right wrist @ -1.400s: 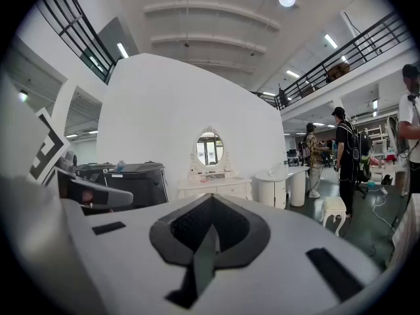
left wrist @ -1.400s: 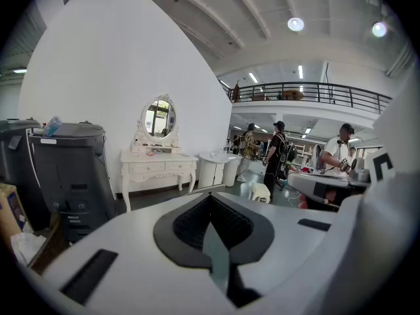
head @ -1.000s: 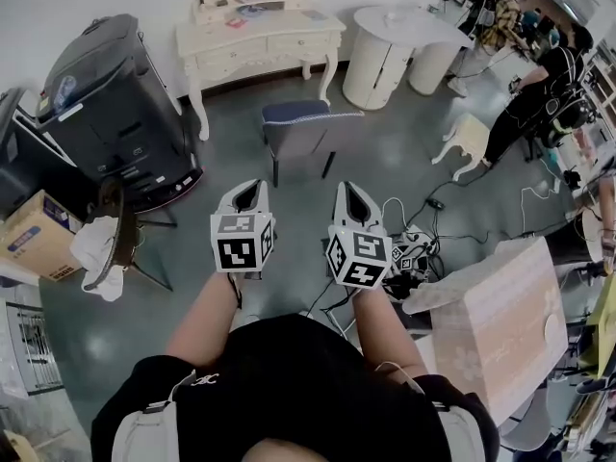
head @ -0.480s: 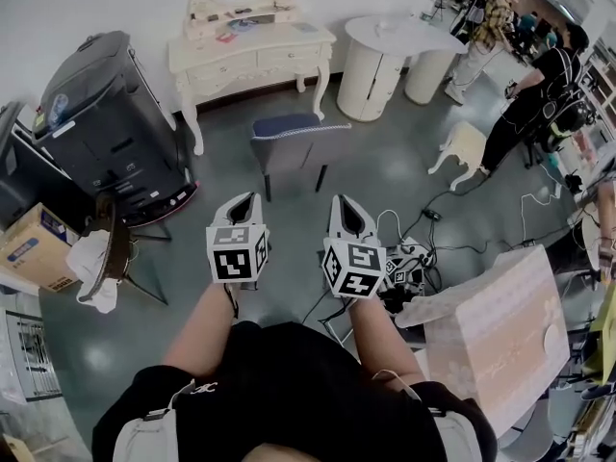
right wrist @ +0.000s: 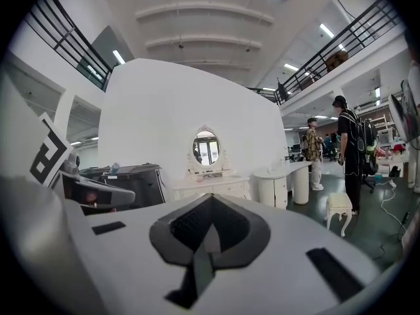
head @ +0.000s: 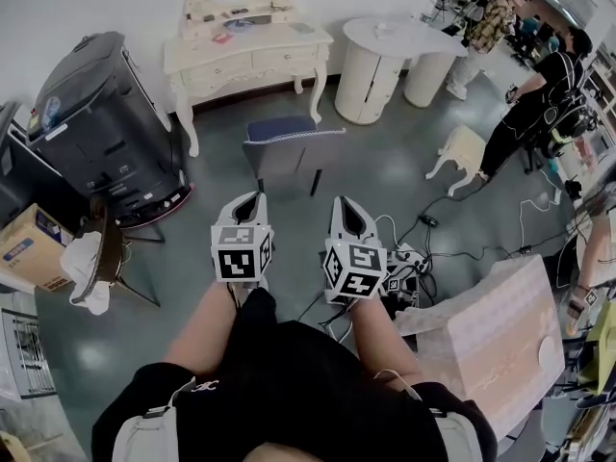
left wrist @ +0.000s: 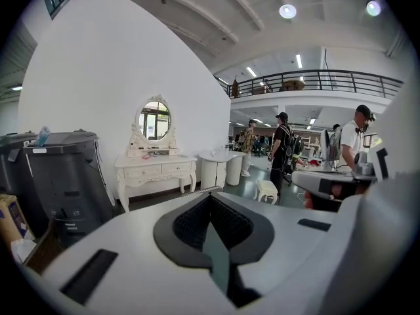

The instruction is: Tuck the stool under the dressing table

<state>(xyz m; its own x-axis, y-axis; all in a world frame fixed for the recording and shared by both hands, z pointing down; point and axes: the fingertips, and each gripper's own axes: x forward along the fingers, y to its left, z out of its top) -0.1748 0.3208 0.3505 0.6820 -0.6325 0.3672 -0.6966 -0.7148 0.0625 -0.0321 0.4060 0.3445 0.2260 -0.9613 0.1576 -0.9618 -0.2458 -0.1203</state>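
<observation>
Jaws on the left gripper (head: 247, 200) and the right gripper (head: 346, 206) are both clenched, with nothing in them. Farther off on the floor, well apart from both, stands the blue-cushioned stool (head: 281, 129). Its long side runs left to right, and it is slightly nearer the left gripper. Beyond it the desk (head: 245, 54) stands at the far wall, so the push likely runs straight away from the person.
</observation>
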